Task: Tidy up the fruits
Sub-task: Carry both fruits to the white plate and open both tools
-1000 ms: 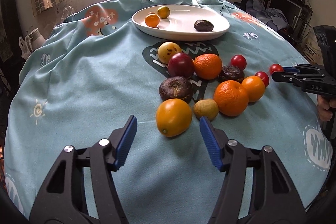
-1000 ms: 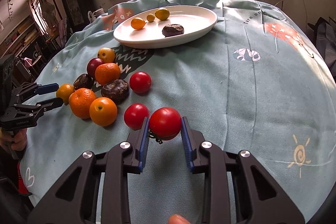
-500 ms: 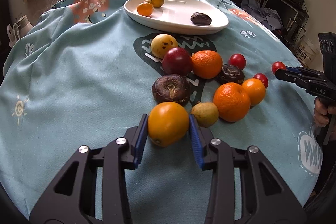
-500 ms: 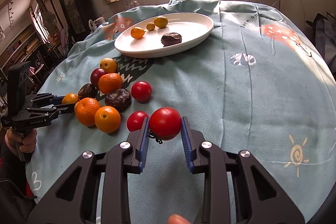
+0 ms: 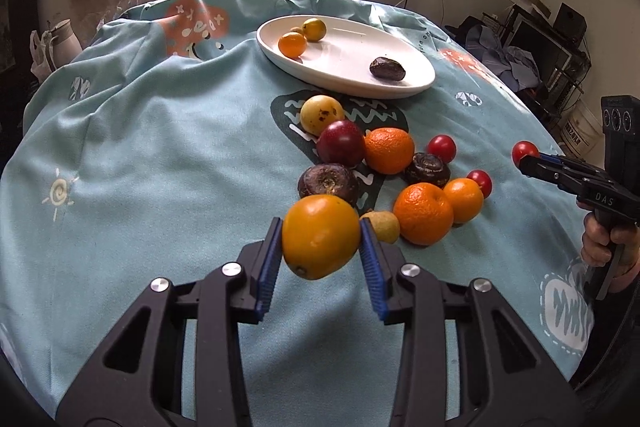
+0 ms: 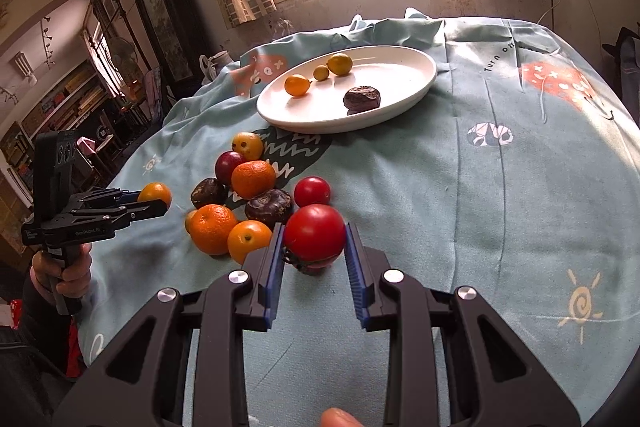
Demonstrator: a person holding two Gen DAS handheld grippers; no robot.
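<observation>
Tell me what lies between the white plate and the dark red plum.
One yellow spotted fruit sits on the cloth between the white plate and the dark red plum, touching the plum. The left wrist view shows it best.

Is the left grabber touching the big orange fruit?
Touching. In the left wrist view, both blue pads of the left gripper press the sides of the orange fruit, with no gap showing.

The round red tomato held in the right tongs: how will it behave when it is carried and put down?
The round red tomato looks smooth and glossy, so it may slip between the pads. Being round, it will probably roll on the wrinkled blue cloth. Its thin skin may bruise under hard squeezing.
</observation>
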